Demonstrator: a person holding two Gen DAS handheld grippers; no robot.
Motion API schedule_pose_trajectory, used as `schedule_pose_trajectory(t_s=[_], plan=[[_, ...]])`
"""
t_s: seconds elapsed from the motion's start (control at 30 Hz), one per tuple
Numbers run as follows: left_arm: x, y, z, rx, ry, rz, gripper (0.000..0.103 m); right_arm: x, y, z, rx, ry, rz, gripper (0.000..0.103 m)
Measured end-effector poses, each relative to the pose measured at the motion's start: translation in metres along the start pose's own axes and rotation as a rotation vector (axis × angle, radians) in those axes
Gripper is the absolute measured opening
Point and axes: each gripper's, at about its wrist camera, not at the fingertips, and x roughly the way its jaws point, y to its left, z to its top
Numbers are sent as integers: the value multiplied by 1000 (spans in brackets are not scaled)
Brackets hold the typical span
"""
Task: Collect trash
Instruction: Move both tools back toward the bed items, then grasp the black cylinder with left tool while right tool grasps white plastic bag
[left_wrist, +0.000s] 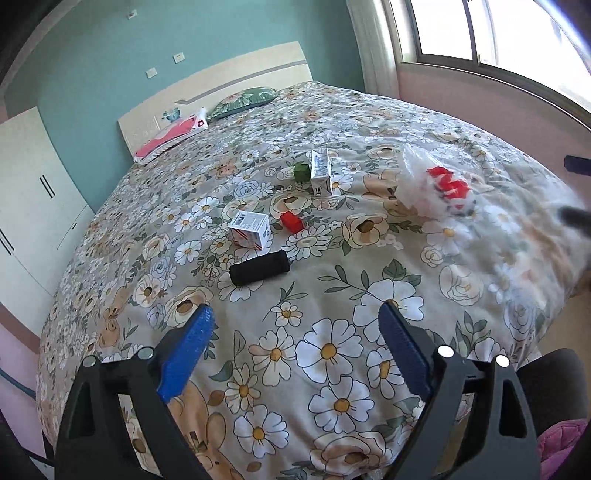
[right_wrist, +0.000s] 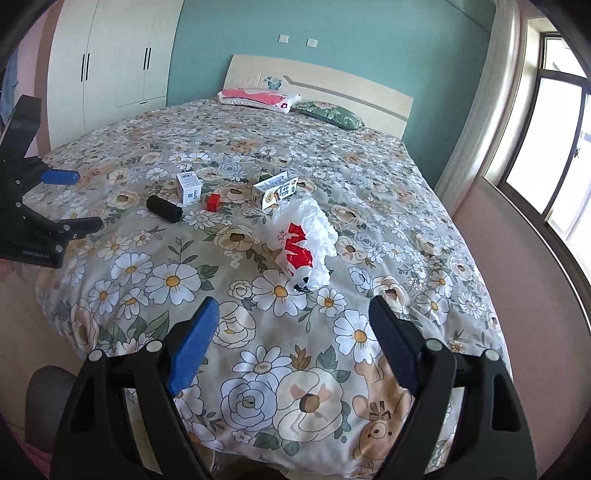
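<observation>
While both pairs of fingers stand wide with nothing between them, noted as follows. Left gripper (left_wrist: 295, 325): blue-padded fingers (left_wrist: 188, 350) spread well apart, hovering over the near part of the flower-patterned bed cover (left_wrist: 332, 350), touching nothing. Right gripper (right_wrist: 293, 321): blue-padded fingers (right_wrist: 195, 343) likewise wide, empty, above the cover's near edge.

Ahead of left gripper, lying on the cover: black cylindrical roll (left_wrist: 258, 267), on its side. Just beyond it, small white cardboard box with a barcode (left_wrist: 249, 229), and close beside that a small red block (left_wrist: 291, 221). Farther back: white milk-type carton (left_wrist: 320, 171), with a small green block (left_wrist: 301, 171) just at its left.

Crumpled white plastic bag with red print (right_wrist: 304, 243): lying on the cover ahead of right gripper, apart from the boxes, nearest to the white carton. Motion-blurred in left wrist view, sharp in right wrist view.

Far end of bed: cream headboard (right_wrist: 332, 88), pink-and-white pillow (right_wrist: 258, 99), green floral pillow (right_wrist: 328, 114). Beyond: teal wall (right_wrist: 351, 40), cream wardrobe (right_wrist: 114, 55), window (right_wrist: 546, 147) at right.
</observation>
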Motion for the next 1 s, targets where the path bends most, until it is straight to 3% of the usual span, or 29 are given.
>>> schedule_pose_trajectory(t_s=[0.17,0.23,0.4,0.53,0.77,0.9,0.93,1.0], plan=[[43,33,18,2,51,-90,92,41,-9,29,17,23,11,82],[58,41,22,27,54,-88,92,59,-12,39,26,42,14,82],[97,55,28,147,69,-122,92,106,-12,49,26,113,24,82],[133,60,30,250,107,-193,92,137,-7,51,0,167,7,82],[189,48,32,457,159,-245,92,191,-6,47,-12,262,-6,82],[212,48,34,458,201,-274,92,221,-13,46,38,312,32,82],[214,50,34,440,207,-294,90,227,-15,45,48,323,38,82],[219,53,36,414,220,-326,75,237,-18,44,53,334,43,81]])
